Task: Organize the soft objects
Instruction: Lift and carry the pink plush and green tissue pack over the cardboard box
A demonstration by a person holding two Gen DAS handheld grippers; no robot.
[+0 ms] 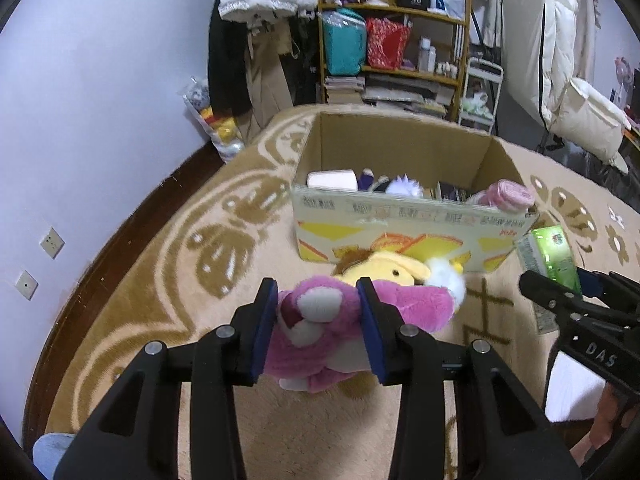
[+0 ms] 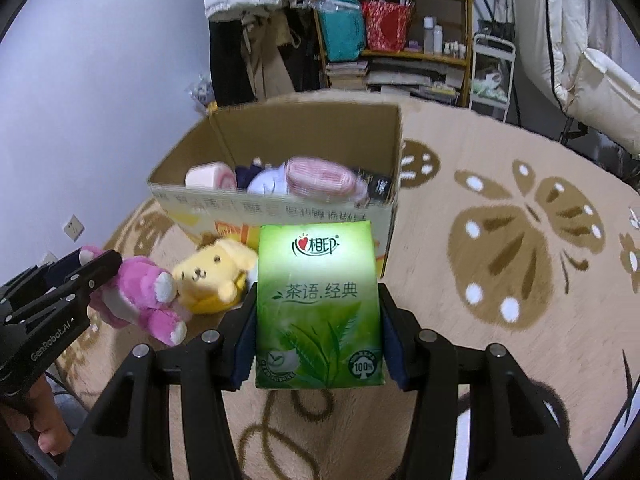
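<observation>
My left gripper point(image 1: 318, 312) is clamped on the pink plush bear point(image 1: 320, 320), pads squeezing its body from both sides; it sits lower centre of the left wrist view, w/ legs dangling below the jaws. In the right wrist view the same bear point(image 2: 140, 300) shows at mid-left, hanging off the left gripper's point(image 2: 102, 270) tip.

My right gripper point(image 2: 318, 336) is closed on the green tissue pack point(image 2: 318, 304), held upright btwn the blue pads, centre of frame. From the left wrist cam that pack point(image 1: 548, 252) shows at the right edge.

Yellow plush dog point(image 2: 218, 272) lies on the beige rug point(image 2: 480, 340) just in front of the cardboard box point(image 2: 276, 208), touching or nearly touching the bear, can't tell which.

Box is open-topped, upper centre in both views, w/ a pink rolled towel point(image 2: 320, 178) and other soft items inside. Wooden shelf point(image 1: 396, 40) stands behind it at top of frame.
</observation>
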